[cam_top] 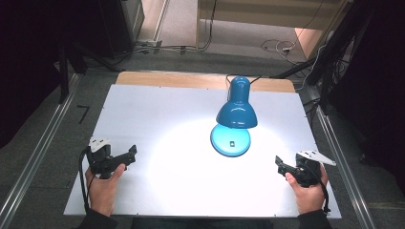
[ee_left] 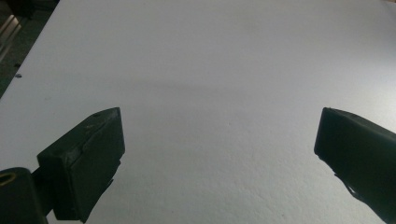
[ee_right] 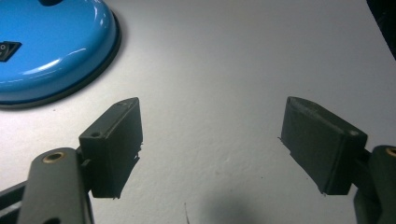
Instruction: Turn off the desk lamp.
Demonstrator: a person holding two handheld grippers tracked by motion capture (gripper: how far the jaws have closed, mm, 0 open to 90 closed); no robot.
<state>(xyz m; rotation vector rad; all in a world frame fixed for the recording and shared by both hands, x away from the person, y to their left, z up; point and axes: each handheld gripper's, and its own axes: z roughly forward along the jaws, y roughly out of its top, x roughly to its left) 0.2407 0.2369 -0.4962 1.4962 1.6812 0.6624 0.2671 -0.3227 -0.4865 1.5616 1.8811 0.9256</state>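
Note:
A blue desk lamp (cam_top: 236,110) stands on the white table (cam_top: 162,119), right of centre, lit, its shade bent over its round blue base (cam_top: 230,140). My left gripper (cam_top: 133,152) rests near the table's front left, held by a hand, and its jaws stand wide apart over bare table (ee_left: 219,130). My right gripper (cam_top: 278,163) sits near the front right, also held by a hand. In the right gripper view its jaws are wide apart with nothing between them (ee_right: 212,135), and the lamp base (ee_right: 51,51) with a black rocker switch (ee_right: 7,50) lies to the upper left.
A pool of lamplight (cam_top: 191,152) falls on the table's middle. A black cord (cam_top: 253,80) runs from the lamp off the back edge. Metal rails (cam_top: 38,152) flank the table, and cables (cam_top: 277,46) lie on the floor behind.

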